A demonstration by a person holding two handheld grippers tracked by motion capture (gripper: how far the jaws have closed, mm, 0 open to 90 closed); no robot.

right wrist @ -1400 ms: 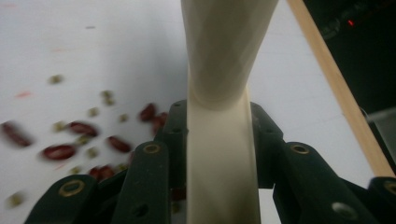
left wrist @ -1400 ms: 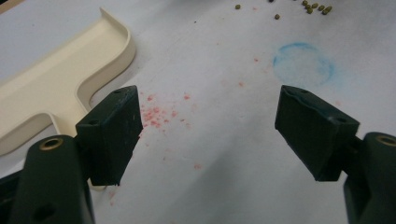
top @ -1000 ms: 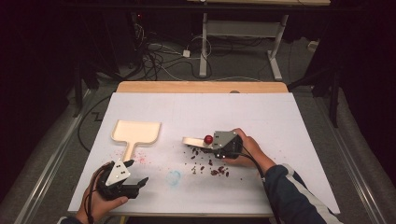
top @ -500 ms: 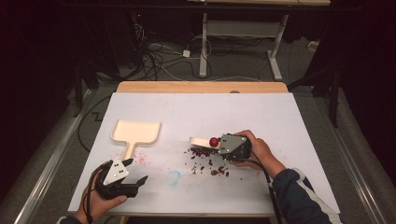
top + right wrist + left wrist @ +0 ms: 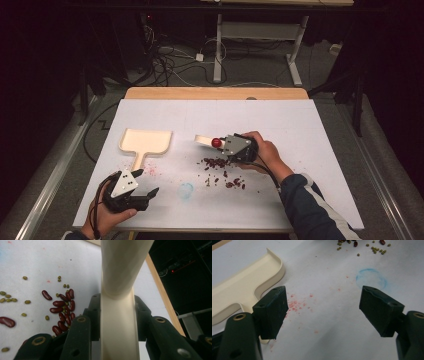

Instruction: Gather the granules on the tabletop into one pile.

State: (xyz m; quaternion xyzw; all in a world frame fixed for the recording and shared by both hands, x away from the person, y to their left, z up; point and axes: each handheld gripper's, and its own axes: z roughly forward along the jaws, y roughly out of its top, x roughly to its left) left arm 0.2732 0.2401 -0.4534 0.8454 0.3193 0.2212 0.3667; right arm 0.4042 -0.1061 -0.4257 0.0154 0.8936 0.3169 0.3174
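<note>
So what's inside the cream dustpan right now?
The cream dustpan looks bare inside in the high view. In the left gripper view, the left hand-held gripper hides part of its handle end, so that bit can't be checked.

Cream scoop, dark red beans, white table.

No readable text or labels, table sheet seemingly unmarked, dim surroundings

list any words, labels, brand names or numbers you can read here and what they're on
There is no readable text.
The cream dustpan is plain, with no print.
The cream brush handle in the right claw carries no label.
The white table cover bears a blue ring mark and red specks, not letters.
The left claw has no markings.
</note>
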